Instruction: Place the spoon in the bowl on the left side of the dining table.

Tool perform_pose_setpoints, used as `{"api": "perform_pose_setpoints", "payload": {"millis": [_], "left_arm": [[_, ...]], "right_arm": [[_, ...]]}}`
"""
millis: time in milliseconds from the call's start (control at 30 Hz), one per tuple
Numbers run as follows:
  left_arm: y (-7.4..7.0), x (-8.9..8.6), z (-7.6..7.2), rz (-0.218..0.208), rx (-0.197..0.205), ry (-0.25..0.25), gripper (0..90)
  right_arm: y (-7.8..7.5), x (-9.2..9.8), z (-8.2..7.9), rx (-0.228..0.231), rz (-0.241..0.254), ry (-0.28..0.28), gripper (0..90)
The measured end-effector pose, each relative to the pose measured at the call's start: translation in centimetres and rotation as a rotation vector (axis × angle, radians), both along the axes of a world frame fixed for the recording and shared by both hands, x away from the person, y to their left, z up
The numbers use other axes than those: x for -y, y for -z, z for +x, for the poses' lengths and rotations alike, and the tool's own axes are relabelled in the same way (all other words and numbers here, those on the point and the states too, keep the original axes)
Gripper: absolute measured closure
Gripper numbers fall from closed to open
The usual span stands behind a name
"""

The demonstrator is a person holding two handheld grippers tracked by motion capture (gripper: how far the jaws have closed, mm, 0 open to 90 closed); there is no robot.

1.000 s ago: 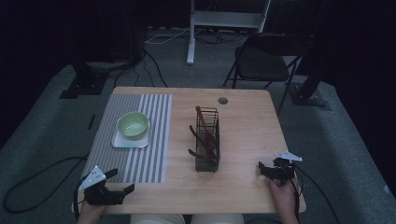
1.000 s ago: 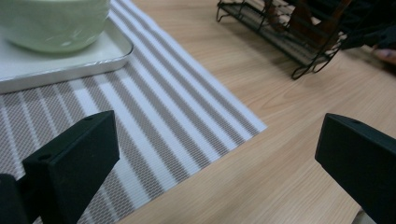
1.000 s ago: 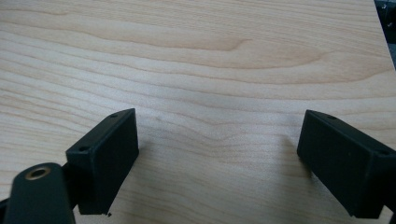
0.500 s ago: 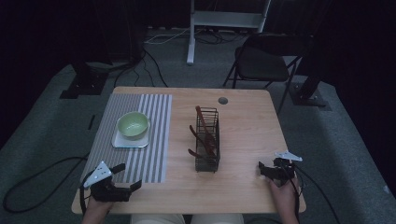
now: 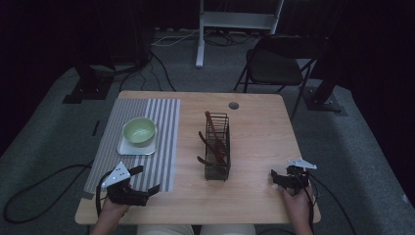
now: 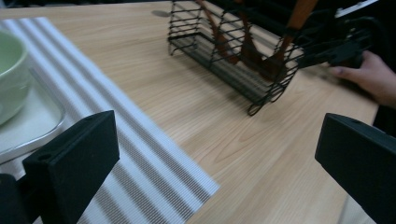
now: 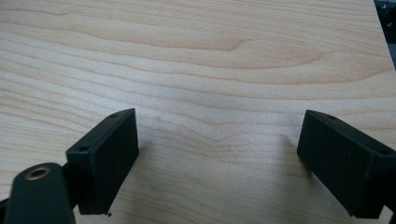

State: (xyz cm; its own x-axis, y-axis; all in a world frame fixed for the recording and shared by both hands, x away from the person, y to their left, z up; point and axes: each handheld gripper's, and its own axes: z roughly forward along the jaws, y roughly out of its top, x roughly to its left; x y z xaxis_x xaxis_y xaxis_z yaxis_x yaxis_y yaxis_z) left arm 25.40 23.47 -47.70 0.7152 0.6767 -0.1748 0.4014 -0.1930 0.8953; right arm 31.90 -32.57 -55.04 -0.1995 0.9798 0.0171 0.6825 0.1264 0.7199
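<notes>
**Left gripper swung inward over the mat corner; right one held its place**

Compared with a second earlier, the left gripper (image 5: 146,182) had moved in from the table's left edge and turned, its jaws now pointing toward the wire basket (image 5: 217,147) across the near corner of the striped mat (image 5: 161,147). Its jaws stood wide apart, with nothing between them. The green bowl (image 5: 139,131) sat on its pale tray (image 5: 125,149) on the mat, unmoved. The basket stood at mid-table, holding brown utensils (image 5: 214,142); the room was dim, and whether these were spoons or spatulas could not be told. In the left gripper view the bowl (image 6: 11,74) was cut off at the frame's edge. The right gripper (image 5: 275,178) rested near the table's right front corner, as before, its jaws also spread wide and empty over bare wood (image 7: 210,70). The person's forearms were cut off at the bottom
</notes>
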Motion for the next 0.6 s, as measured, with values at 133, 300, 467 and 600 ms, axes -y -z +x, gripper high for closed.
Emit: {"api": "perform_pose_setpoints", "payload": {"millis": [133,300,467,600], "left_arm": [[-0.4,0.9,0.3,0.003,0.015,0.014,0.0],[-0.8,1.8,0.9,0.003,0.016,0.038,0.0],[-1.2,2.7,1.4,0.003,0.022,0.064,0.0],[-1.5,3.4,1.8,-0.006,0.024,0.086,0.0]], "right_arm": [[0.0,0.0,0.0,0.0,0.0,0.0,12.0],[0.0,0.0,0.0,0.0,0.0,0.0,11.9],[0.0,0.0,0.0,0.0,-0.001,-0.001,11.9],[0.0,0.0,0.0,0.0,0.0,0.0,11.9]]}}
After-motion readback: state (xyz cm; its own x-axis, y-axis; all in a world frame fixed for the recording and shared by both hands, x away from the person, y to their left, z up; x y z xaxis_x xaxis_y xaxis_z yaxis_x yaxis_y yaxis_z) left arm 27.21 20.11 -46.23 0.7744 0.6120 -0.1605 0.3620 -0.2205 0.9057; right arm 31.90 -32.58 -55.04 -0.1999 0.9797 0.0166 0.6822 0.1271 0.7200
